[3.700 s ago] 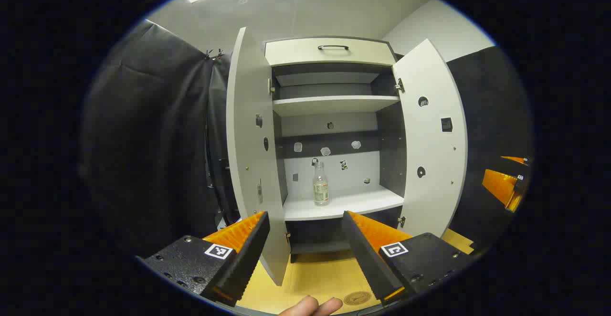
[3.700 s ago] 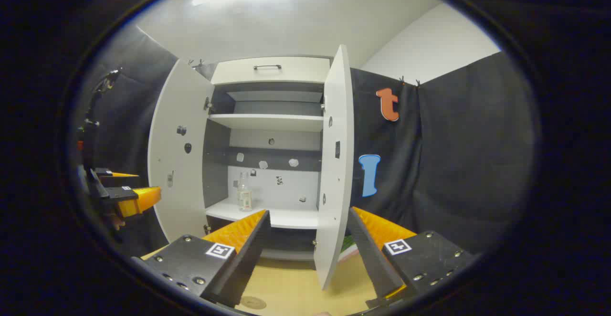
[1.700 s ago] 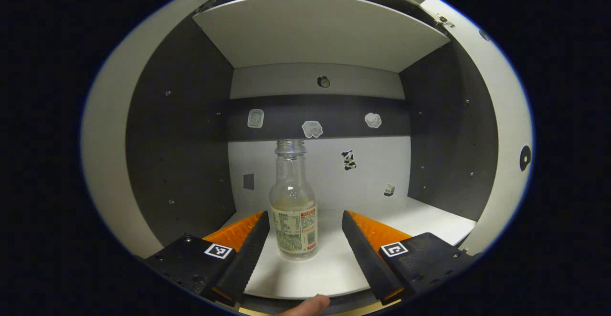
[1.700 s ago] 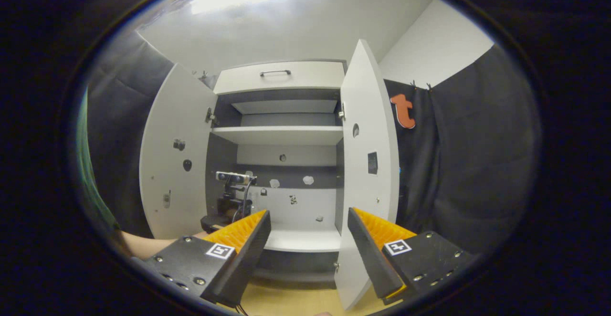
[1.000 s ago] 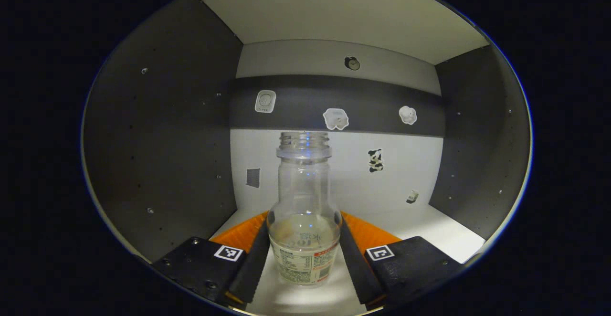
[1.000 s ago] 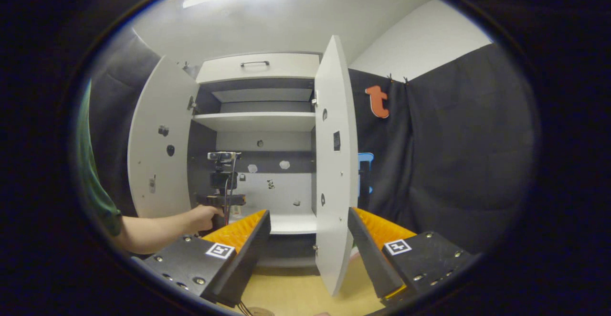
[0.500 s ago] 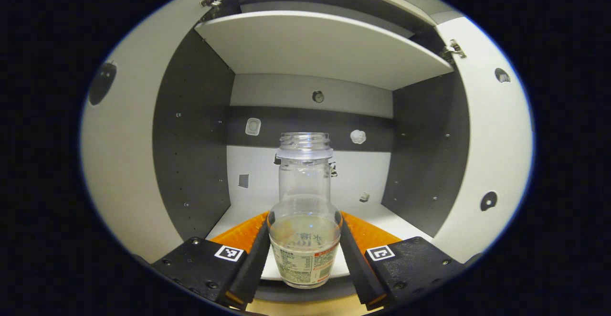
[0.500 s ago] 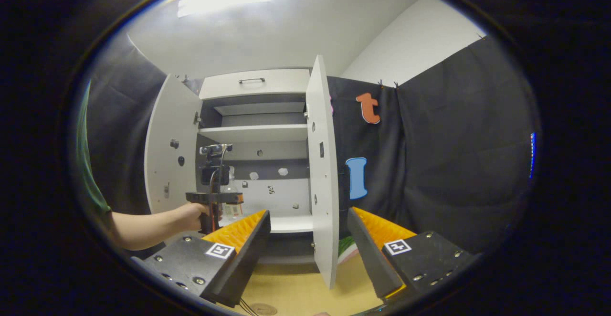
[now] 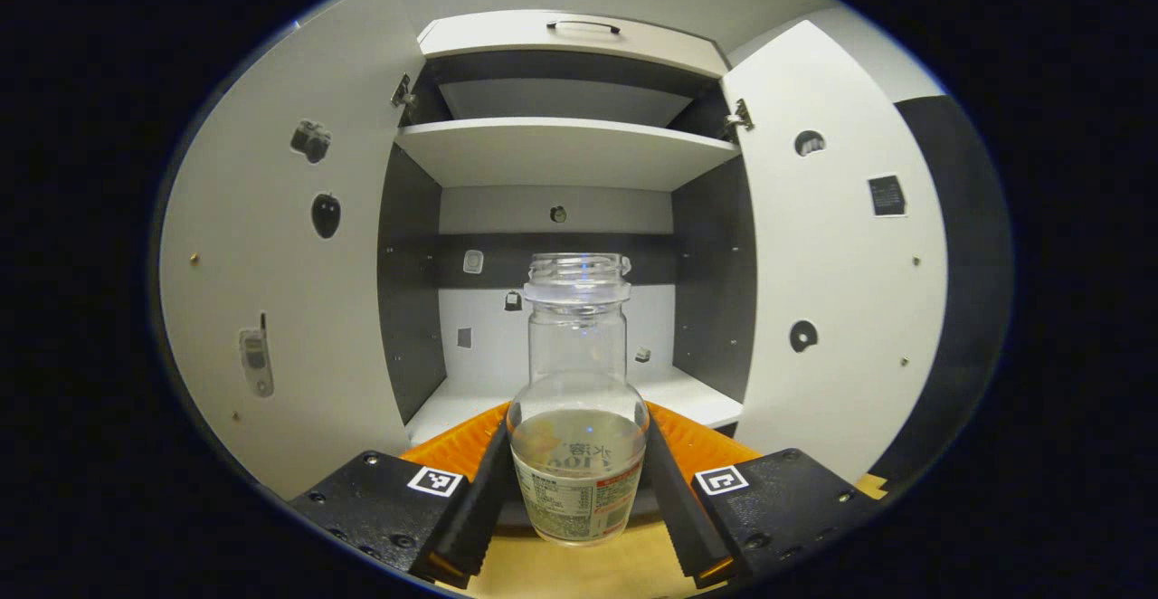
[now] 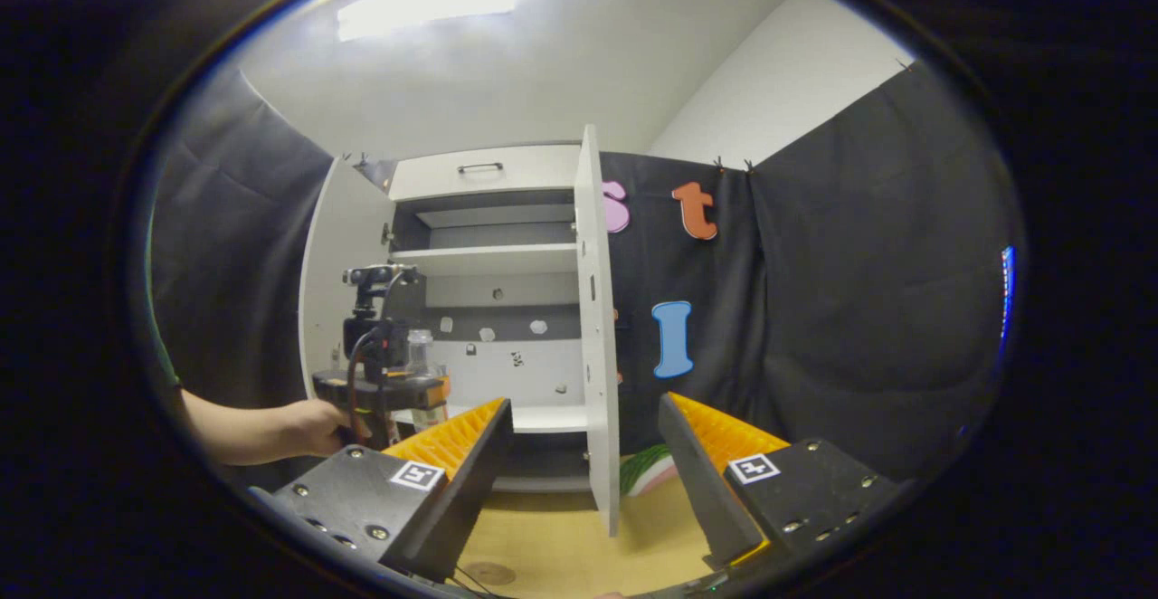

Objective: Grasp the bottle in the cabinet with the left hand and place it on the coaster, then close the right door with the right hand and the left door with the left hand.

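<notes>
A clear glass bottle (image 9: 577, 454) with a paper label and no cap stands upright between the fingers of my left gripper (image 9: 577, 499), which is shut on its lower body. It hangs in front of the cabinet, off the lower shelf (image 9: 692, 397). In the right gripper view the same bottle (image 10: 419, 346) and left gripper (image 10: 425, 393) sit at the left, held by a hand (image 10: 312, 427). My right gripper (image 10: 583, 472) is open with nothing in it. The round coaster (image 10: 489, 573) lies on the wooden table near the bottom edge. Both cabinet doors stand open.
The left door (image 9: 271, 264) and right door (image 9: 841, 264) flank the bottle. In the right gripper view the right door (image 10: 597, 337) is edge-on just ahead of my right gripper. A green and pink object (image 10: 647, 472) lies on the table (image 10: 552, 536) behind it.
My left gripper closed on the bottle, lifted it off the lower shelf and drew back out of the cabinet. The right gripper stayed open and shifted slightly.
</notes>
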`<state>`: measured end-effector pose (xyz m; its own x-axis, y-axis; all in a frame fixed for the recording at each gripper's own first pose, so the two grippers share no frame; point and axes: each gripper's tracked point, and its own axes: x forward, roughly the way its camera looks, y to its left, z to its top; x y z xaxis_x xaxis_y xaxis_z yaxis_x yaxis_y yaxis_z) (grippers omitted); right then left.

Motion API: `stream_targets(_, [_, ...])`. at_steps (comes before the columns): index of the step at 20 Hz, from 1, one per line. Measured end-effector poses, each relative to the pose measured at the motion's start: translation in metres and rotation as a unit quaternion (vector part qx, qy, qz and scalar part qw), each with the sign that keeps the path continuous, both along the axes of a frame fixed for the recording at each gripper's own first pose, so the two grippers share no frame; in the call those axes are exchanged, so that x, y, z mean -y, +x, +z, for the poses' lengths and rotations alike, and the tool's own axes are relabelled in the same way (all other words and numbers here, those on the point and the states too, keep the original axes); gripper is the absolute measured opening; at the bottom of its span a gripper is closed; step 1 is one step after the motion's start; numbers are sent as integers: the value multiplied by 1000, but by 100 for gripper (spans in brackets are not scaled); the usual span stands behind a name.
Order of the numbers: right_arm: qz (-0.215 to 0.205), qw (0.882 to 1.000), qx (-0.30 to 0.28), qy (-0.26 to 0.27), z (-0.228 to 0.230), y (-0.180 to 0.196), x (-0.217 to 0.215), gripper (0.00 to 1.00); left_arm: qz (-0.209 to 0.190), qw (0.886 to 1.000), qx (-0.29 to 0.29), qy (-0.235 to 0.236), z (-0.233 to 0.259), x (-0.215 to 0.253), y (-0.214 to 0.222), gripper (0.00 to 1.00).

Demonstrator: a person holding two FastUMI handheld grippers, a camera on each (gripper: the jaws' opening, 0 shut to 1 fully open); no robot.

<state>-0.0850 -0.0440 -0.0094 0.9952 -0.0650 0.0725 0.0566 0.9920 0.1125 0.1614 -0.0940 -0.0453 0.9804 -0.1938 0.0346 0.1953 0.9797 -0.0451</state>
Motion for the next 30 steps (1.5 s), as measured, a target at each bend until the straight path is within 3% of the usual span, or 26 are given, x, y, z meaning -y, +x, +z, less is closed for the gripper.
stream_targets(2, [-6, 1000, 1, -7, 1, -6, 10, 98, 1, 1000, 4, -3, -12, 1, -27, 78])
stream_targets(4, [-8, 1000, 6, -5, 2, -12, 15, 98, -2, 1000, -15, -25, -37, 6, -48, 78])
stream_targets(5, [-8, 1000, 7, -2, 3, -14, 17, 93, -7, 999, -28, -31, -52, 10, -57, 78])
stream_targets(6, [-9, 1000, 9, -2, 2, -15, 19, 98, -7, 999, -40, -26, -68, 12, -62, 79])
stream_targets(7, [-8, 1000, 9, -6, 2, -16, 20, 93, -6, 998, -54, -18, -85, 12, -67, 78])
stream_targets(8, [-4, 1000, 7, -13, 0, -16, 19, 98, -6, 997, -73, -14, -102, 13, -69, 79])
stream_targets(10, [-2, 999, -2, -32, -6, -14, 20, 98, 1, 995, -99, -10, -132, 11, -72, 79])
stream_targets(12, [0, 999, -7, -36, -11, -11, 17, 93, -6, 994, -107, -2, -153, 16, -71, 79])
stream_targets(13, [6, 1000, -9, -26, -13, -8, 14, 98, -1, 994, -105, 10, -164, 12, -72, 79])
stream_targets(14, [12, 1000, -12, -16, -17, -6, 11, 94, 4, 995, -94, 22, -174, 9, -70, 79])
stream_targets(15, [11, 1000, -14, -11, -20, -4, 13, 98, 0, 995, -88, 36, -186, 12, -71, 79])
stream_targets(16, [8, 1000, -17, -8, -24, -1, 18, 94, -9, 996, -79, 48, -198, 17, -71, 79])
stream_targets(18, [2, 1000, -26, 5, -32, 3, 23, 100, -27, 995, -84, 54, -227, 24, -78, 79])
stream_targets(19, [2, 1000, -24, 16, -31, 7, 24, 94, -37, 994, -94, 49, -243, 27, -83, 79])
stream_targets(20, [4, 1000, -20, 22, -29, 9, 23, 98, -45, 993, -102, 47, -258, 31, -87, 79])
stream_targets(23, [14, 999, -5, 40, -27, 23, 19, 98, -67, 992, -97, 45, -291, 40, -98, 79])
stream_targets(30, [5, 996, -59, 64, -72, 62, 6, 98, -140, 984, -100, 47, -338, 78, -114, 81])
